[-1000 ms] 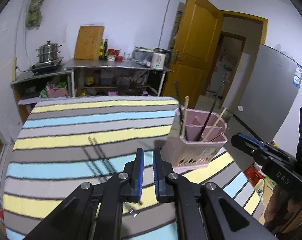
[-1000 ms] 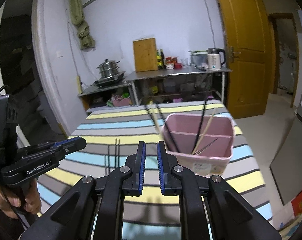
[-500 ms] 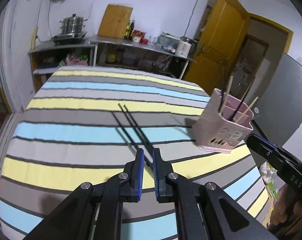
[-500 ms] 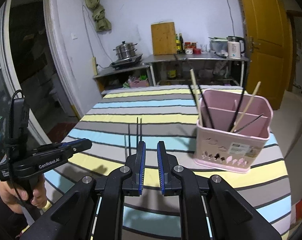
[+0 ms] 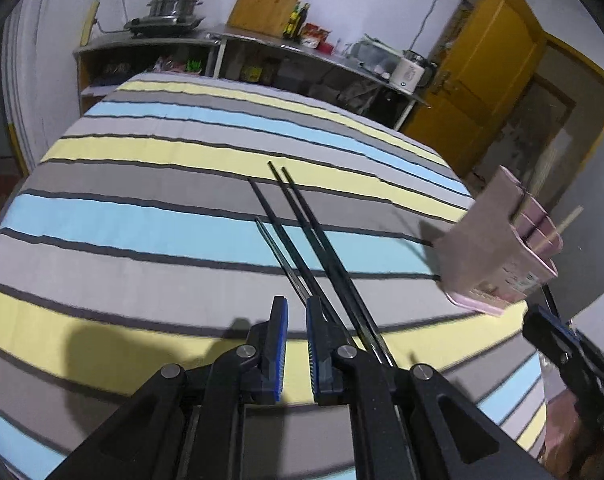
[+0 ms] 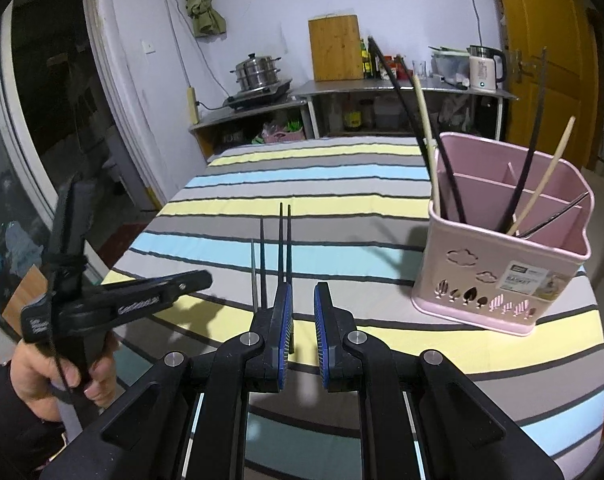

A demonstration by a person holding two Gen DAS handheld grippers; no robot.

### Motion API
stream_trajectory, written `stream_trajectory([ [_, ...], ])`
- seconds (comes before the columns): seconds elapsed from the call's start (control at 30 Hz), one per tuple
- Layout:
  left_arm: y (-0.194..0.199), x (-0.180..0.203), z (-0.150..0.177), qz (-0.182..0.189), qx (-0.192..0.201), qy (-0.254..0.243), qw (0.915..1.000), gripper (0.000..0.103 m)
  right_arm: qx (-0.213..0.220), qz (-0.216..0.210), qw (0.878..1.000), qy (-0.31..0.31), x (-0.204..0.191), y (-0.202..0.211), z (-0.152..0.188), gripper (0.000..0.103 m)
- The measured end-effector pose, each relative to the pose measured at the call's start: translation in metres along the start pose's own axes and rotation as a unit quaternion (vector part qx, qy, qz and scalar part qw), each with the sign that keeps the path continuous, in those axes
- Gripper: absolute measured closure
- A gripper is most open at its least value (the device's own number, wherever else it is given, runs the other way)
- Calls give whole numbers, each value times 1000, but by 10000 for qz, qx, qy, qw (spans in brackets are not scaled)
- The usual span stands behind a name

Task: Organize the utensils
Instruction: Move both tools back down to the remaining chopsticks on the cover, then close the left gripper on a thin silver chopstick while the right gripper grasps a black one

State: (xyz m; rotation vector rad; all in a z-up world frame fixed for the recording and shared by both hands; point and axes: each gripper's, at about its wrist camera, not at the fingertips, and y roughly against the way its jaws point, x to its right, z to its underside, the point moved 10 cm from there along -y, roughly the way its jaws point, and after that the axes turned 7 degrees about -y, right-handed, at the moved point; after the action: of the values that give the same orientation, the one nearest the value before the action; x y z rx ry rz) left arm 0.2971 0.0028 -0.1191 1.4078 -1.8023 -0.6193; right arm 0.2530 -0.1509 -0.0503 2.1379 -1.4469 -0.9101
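Observation:
Several black chopsticks [image 5: 298,216] and one thin metal chopstick [image 5: 278,252] lie side by side on the striped tablecloth [image 5: 142,216]; they also show in the right wrist view [image 6: 284,240]. A pink utensil basket [image 6: 506,248] with dividers holds black, wooden and metal chopsticks; it appears at the right in the left wrist view [image 5: 498,248]. My left gripper [image 5: 297,308] hovers low over the near ends of the chopsticks, jaws a narrow gap apart, empty. My right gripper [image 6: 301,300] is also slightly open and empty, just right of the chopsticks and left of the basket.
The left gripper's body and the hand holding it [image 6: 102,300] show at the left of the right wrist view. The right gripper's tip [image 5: 562,344] sits at the right edge. Behind the table are metal shelves [image 6: 342,92], a steamer pot [image 6: 258,72], a cutting board [image 6: 334,48] and a yellow door [image 6: 542,40].
My left gripper has dropped lower and closer over the loose chopsticks, turning left away from the basket. My right gripper has moved forward and nearer the basket.

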Motion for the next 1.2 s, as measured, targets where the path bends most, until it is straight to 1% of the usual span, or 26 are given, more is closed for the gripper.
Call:
stream_trajectory([
  [0.27,-42,-14,-17,-147,-93,278,9995,95,-205,-9,9998,-5,4,-27,3,91],
  [0.5,-66,-20,-19,-200,-223,417,9987,94,-359,-52,9993,16,2,-51,6,91],
  [0.7,-69,-19,-22,-306,-84,345,9989,94,-438,-73,9990,53,0,-68,3,91],
  [0.9,-71,-17,-25,-552,-58,106,9984,94,-482,-82,9988,67,-1,-83,-2,91],
  [1.03,-69,-21,-24,-462,-62,70,9989,94,-529,-75,9985,82,-1,-89,-2,91],
  [1.2,-64,-28,-21,-532,-94,-110,9985,95,-640,-69,9979,74,2,-103,-2,91],
])
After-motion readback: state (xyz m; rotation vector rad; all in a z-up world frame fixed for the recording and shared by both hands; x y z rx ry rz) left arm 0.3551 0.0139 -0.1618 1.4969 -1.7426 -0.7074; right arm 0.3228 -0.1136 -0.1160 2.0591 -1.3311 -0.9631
